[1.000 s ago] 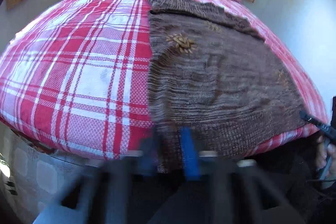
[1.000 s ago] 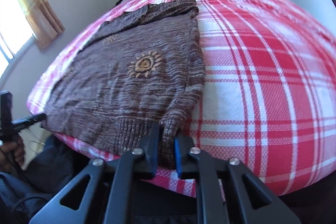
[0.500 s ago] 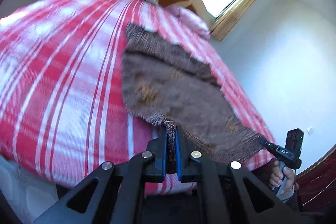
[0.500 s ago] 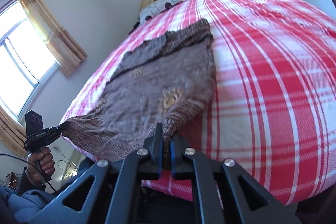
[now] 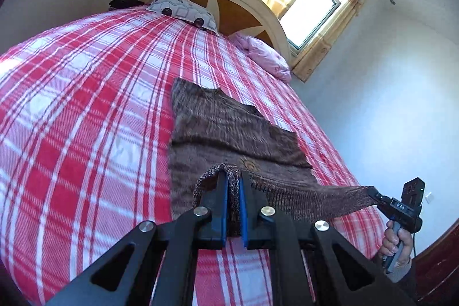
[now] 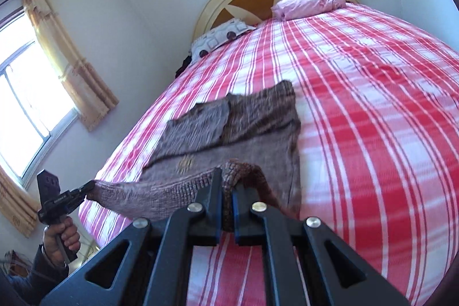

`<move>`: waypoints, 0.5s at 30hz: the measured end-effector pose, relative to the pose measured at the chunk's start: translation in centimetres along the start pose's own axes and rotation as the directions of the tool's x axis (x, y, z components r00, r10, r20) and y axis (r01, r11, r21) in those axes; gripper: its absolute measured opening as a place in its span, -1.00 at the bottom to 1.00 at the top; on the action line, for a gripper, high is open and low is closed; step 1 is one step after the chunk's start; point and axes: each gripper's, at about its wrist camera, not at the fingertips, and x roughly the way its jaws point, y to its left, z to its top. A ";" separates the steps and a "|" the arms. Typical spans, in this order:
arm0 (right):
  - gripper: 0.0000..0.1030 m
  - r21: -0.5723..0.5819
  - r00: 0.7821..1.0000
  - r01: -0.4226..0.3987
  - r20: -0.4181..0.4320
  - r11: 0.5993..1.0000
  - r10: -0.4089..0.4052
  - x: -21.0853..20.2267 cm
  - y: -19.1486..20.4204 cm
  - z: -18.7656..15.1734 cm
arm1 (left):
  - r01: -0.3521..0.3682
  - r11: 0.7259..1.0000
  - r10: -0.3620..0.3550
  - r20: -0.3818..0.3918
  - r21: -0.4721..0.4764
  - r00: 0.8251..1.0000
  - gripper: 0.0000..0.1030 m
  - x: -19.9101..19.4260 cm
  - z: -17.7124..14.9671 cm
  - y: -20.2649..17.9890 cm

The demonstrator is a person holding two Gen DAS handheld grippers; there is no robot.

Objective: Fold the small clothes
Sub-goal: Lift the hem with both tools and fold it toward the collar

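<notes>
- Currently, the sweater (image 5: 229,131) hem is clamped by the closed left gripper (image 5: 233,177).
- Its other hem corner is clamped by the closed right gripper (image 6: 226,177).

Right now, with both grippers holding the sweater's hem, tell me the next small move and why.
Probably carry both corners forward toward the pillows: the left gripper and right gripper are shut on the sweater, its hem lifted off the bed, far half flat.
</notes>
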 end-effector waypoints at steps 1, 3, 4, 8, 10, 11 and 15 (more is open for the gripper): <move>-0.84 0.005 1.000 0.009 0.002 1.000 -0.009 0.6 -0.2 0.8 | -0.010 1.000 0.010 -0.002 0.000 1.000 -0.88 0.7 0.6 0.1; -0.84 0.004 1.000 0.023 -0.001 1.000 -0.023 2.0 -0.5 2.1 | -0.038 0.999 0.038 -0.008 0.013 0.999 -0.88 2.1 1.8 0.2; -0.84 0.004 1.000 0.031 -0.003 1.000 -0.031 3.0 -0.5 2.9 | -0.046 0.999 0.046 -0.010 0.018 0.999 -0.88 2.7 2.3 0.2; -0.84 0.005 0.998 0.059 -0.013 0.998 -0.059 6.0 -0.9 5.2 | -0.093 0.994 0.093 -0.012 0.051 0.996 -0.88 5.2 4.5 0.4; -0.84 0.006 0.997 0.071 -0.018 0.997 -0.071 7.1 -1.1 5.9 | -0.123 0.990 0.124 -0.015 0.068 0.992 -0.88 6.2 5.3 0.5; -0.84 0.008 0.997 0.077 -0.022 0.997 -0.077 8.0 -1.3 6.5 | -0.151 0.985 0.153 -0.015 0.083 0.988 -0.88 6.9 5.8 0.5; -0.84 0.010 0.994 0.100 -0.042 0.995 -0.100 10.4 -1.9 7.6 | -0.213 0.968 0.217 -0.019 0.132 0.976 -0.88 8.9 6.7 0.6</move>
